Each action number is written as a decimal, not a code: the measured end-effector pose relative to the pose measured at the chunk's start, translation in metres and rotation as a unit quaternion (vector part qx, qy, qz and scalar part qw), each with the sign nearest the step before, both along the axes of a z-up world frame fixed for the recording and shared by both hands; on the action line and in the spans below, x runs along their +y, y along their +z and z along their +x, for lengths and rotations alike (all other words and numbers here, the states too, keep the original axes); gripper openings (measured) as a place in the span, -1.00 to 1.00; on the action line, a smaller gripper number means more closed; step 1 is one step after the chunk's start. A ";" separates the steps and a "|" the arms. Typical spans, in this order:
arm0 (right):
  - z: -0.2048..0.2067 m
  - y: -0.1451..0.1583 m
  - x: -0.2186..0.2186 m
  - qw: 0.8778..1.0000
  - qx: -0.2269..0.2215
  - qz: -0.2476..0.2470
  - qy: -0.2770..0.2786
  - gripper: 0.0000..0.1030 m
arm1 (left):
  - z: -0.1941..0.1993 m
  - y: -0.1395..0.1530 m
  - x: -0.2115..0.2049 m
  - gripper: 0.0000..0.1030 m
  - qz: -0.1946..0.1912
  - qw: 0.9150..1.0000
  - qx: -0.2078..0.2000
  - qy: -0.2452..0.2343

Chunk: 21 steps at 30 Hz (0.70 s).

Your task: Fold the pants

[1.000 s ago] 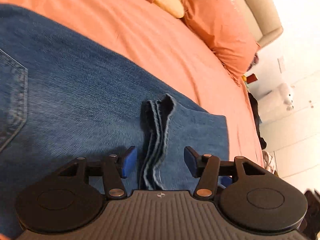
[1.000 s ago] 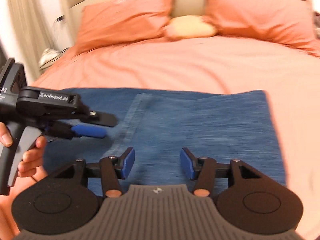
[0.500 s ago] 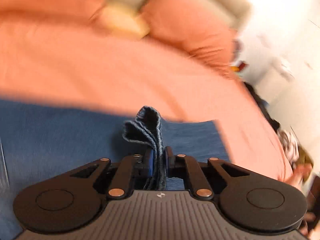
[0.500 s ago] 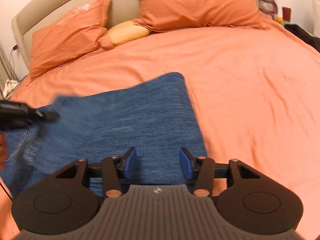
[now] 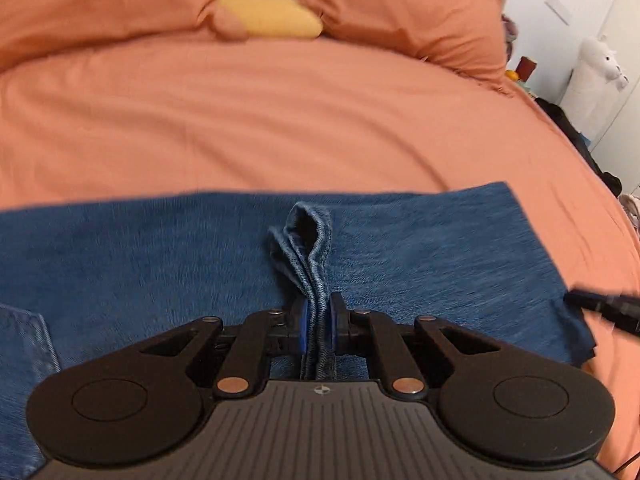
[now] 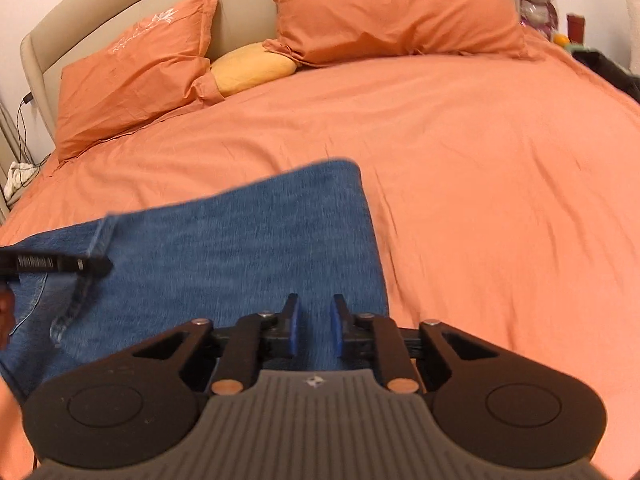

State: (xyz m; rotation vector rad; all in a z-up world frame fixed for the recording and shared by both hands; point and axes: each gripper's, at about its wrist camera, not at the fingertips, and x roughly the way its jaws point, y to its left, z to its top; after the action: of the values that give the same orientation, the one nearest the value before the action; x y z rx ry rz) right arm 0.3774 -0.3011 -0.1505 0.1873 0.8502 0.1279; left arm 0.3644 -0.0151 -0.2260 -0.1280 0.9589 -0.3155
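The jeans [image 5: 400,264] lie flat on the bed [image 5: 280,120], below the pillows [image 5: 400,12]. The left claw [image 5: 319,330] is clamped on a bunched hem, probably to carry it across for a fold. The right claw [image 6: 314,330] stands apart over the jeans' near edge, gripping nothing.

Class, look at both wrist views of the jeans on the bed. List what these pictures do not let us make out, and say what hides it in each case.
- Right gripper: whether its narrowed jaws hold the jeans; the right wrist view is blurred there.
- Jeans waistband: cut off by the left edge in the left wrist view.
- Pinched hem in the left gripper: its lower end is hidden behind the gripper body.
- Left gripper's lettering: too blurred to read.
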 end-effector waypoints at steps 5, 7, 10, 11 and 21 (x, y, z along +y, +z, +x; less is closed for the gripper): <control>0.067 0.004 0.004 0.999 0.006 -0.029 0.022 -0.83 | 0.005 -0.010 0.011 -0.74 -0.026 0.999 0.028 0.001; 0.100 -0.002 0.000 0.999 0.030 -0.028 0.016 -0.86 | 0.006 -0.012 0.017 -0.70 -0.036 0.999 0.034 0.000; 0.137 -0.010 -0.006 0.998 0.055 -0.023 0.004 -0.88 | 0.005 -0.016 0.023 -0.67 -0.044 0.998 0.036 -0.004; 0.146 -0.013 -0.006 0.998 0.060 -0.026 -0.001 -0.90 | 0.004 -0.016 0.024 -0.67 -0.046 0.998 0.036 -0.005; 0.150 -0.020 -0.006 0.993 0.114 -0.028 0.004 -1.00 | -0.003 -0.005 0.030 -0.55 -0.047 0.998 0.045 0.006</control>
State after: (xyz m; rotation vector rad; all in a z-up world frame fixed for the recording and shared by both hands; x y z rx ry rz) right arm 0.5276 -0.3074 -0.1701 0.1466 1.0819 0.0912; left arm 0.3610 0.0146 -0.2313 -0.2344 1.0323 -0.3468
